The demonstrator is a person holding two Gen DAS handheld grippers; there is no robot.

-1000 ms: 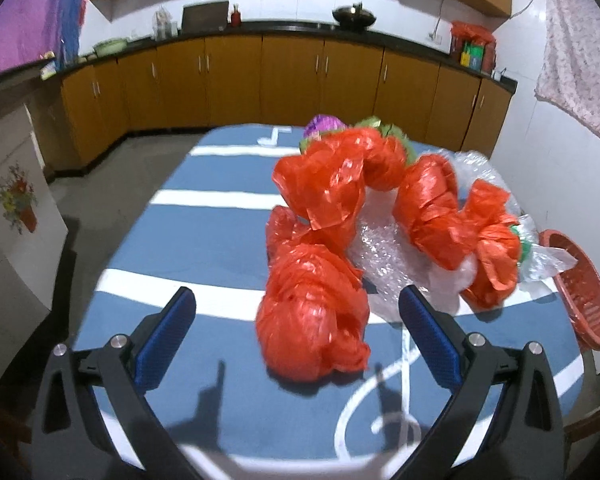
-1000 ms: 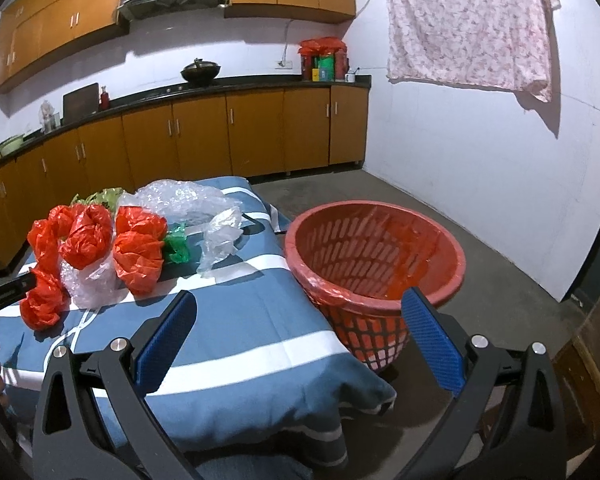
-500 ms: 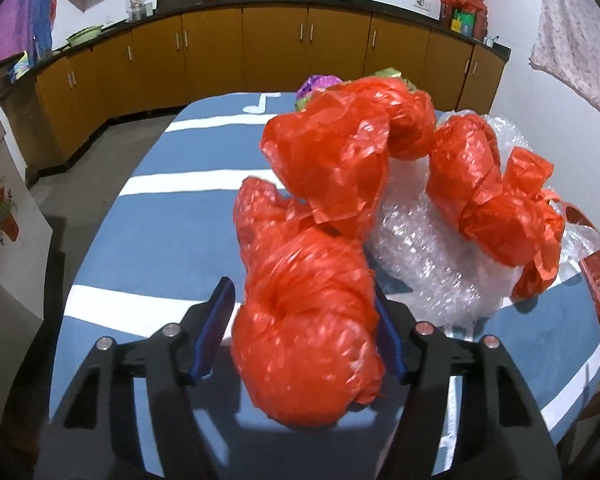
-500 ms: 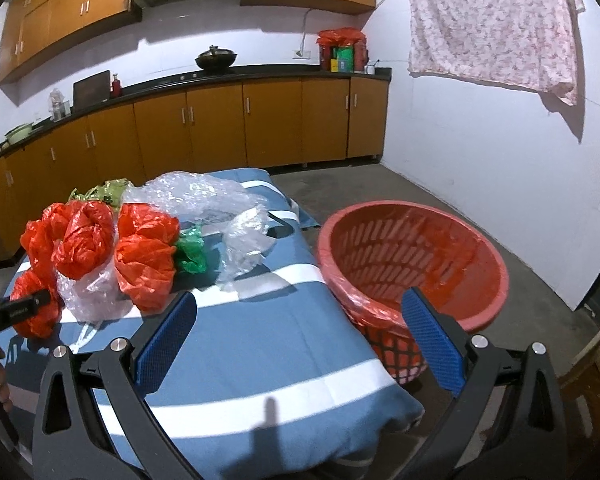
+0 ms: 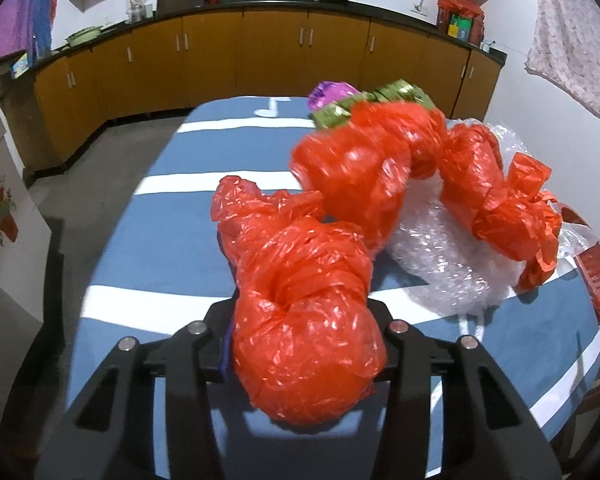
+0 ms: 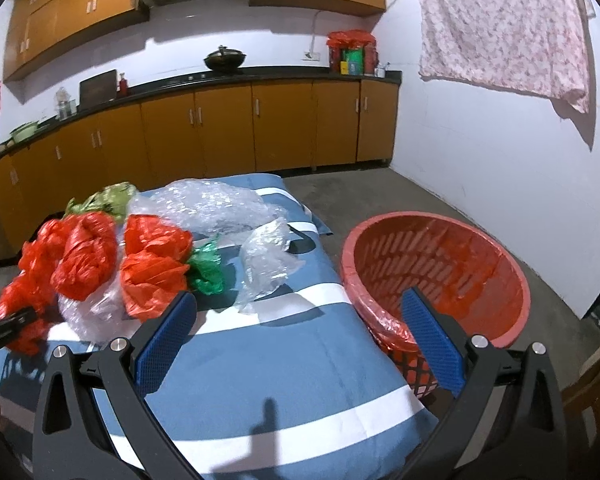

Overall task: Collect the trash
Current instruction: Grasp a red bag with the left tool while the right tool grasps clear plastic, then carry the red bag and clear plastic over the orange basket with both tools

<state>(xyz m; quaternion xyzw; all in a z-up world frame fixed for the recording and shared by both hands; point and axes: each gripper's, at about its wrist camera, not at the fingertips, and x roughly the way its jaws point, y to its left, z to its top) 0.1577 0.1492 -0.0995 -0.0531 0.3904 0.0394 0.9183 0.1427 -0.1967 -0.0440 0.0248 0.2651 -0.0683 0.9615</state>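
My left gripper [image 5: 304,340] is shut on a crumpled red plastic bag [image 5: 304,304] and holds it just above the blue striped table [image 5: 148,232]. Behind it lie more red bags [image 5: 364,164], bubble wrap [image 5: 444,264], a green wrapper [image 5: 380,98] and a purple scrap [image 5: 332,92]. My right gripper [image 6: 300,320] is open and empty above the table's near edge. In the right wrist view the red bags [image 6: 84,256], a green bag [image 6: 208,268], clear plastic [image 6: 268,264] and bubble wrap [image 6: 212,208] lie on the table. The red basket [image 6: 436,268] stands on the floor to the right.
Wooden kitchen cabinets [image 6: 220,128] line the back wall under a dark counter. A floral cloth [image 6: 500,28] hangs on the right wall. The basket's rim [image 5: 596,280] shows past the table's right edge in the left wrist view. Bare concrete floor [image 6: 420,196] surrounds the table.
My left gripper moved forward around the nearest red bag, closed on it and lifted it slightly. My right gripper rose and shifted left over the table; its jaws narrowed somewhat.
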